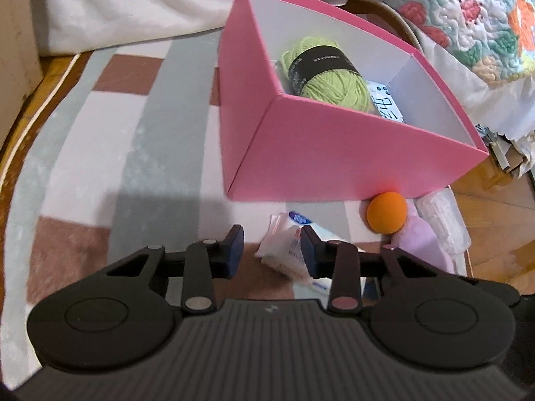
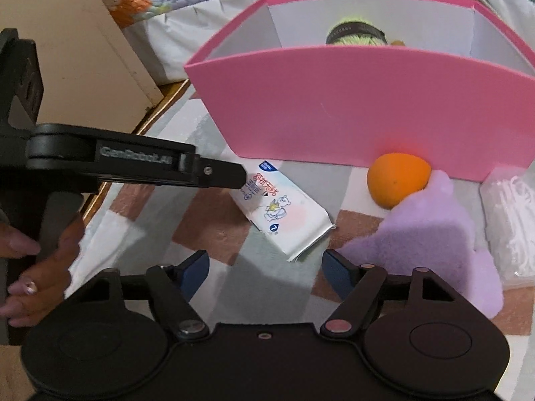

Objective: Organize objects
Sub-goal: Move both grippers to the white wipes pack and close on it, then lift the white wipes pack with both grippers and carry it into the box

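Black hand-held gripper (image 2: 234, 175) marked "GenRobot.AI"

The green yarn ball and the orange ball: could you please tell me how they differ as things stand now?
The green yarn ball lies inside the pink box; the orange ball sits outside on the checked mat, against the box's wall. The yarn ball is wound fibre with a dark paper band; the orange ball is smooth and plain. The yarn ball looks larger. Both are rounded, and no hand-held gripper holds either.

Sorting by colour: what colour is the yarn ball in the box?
Light green, with a black label band; the yarn ball shows best in the left wrist view.
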